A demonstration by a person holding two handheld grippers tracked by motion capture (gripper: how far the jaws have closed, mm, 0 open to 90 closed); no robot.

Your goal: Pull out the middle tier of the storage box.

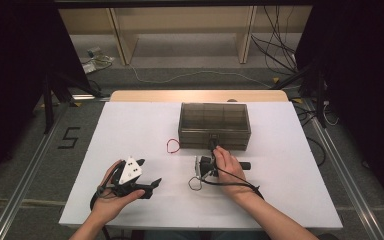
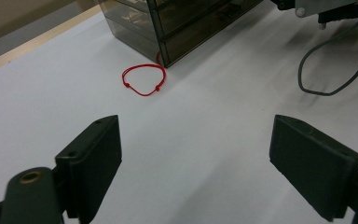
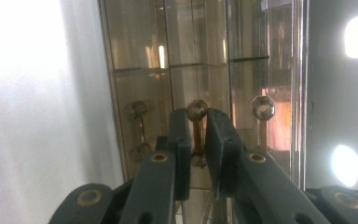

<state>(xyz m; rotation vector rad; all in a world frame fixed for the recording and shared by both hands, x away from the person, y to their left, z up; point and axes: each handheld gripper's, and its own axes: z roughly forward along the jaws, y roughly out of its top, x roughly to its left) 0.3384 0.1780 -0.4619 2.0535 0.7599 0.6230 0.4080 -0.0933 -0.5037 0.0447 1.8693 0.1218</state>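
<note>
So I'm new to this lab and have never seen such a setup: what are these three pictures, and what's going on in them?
A person sits at a white table holding a hand-operated two-jaw gripper in each hand. The high view looks down from above; the other two come from cameras riding on each gripper. The left gripper rests open above the table, holding nothing. The right gripper is closed on a small brass handle on the front of a smoky transparent drawer box. A red string loop lies on the table by the box's left front corner. Grey cable trails from the right gripper.
</note>
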